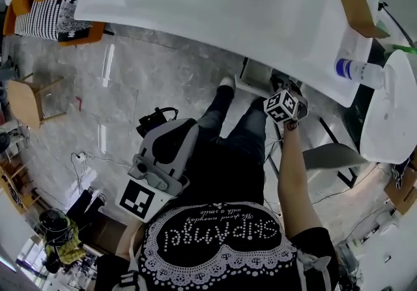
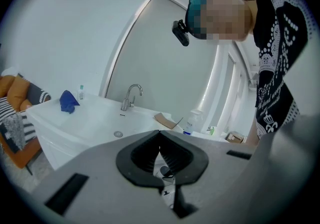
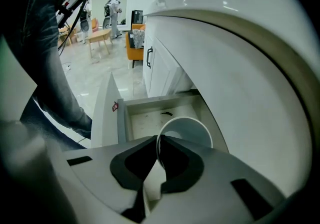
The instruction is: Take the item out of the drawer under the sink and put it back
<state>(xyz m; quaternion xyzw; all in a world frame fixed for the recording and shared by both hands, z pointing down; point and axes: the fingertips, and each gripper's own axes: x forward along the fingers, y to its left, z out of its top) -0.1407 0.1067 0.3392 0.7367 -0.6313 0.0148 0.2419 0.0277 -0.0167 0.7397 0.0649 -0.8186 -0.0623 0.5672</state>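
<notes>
Right claw (image 3: 159,144) is clenched on the white cup's (image 3: 192,130) rim, just above the open drawer (image 3: 145,118) at 11 o'clock. Best to hold the pinch firm and stay clear of the sink (image 3: 240,67) overhang at 2 o'clock.

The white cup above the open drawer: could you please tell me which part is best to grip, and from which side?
Grip the thin wall at the rim of the white cup, coming from its open mouth side, one jaw inside and one outside. The mouth faces the right gripper, which pinches it this way above the drawer.
</notes>
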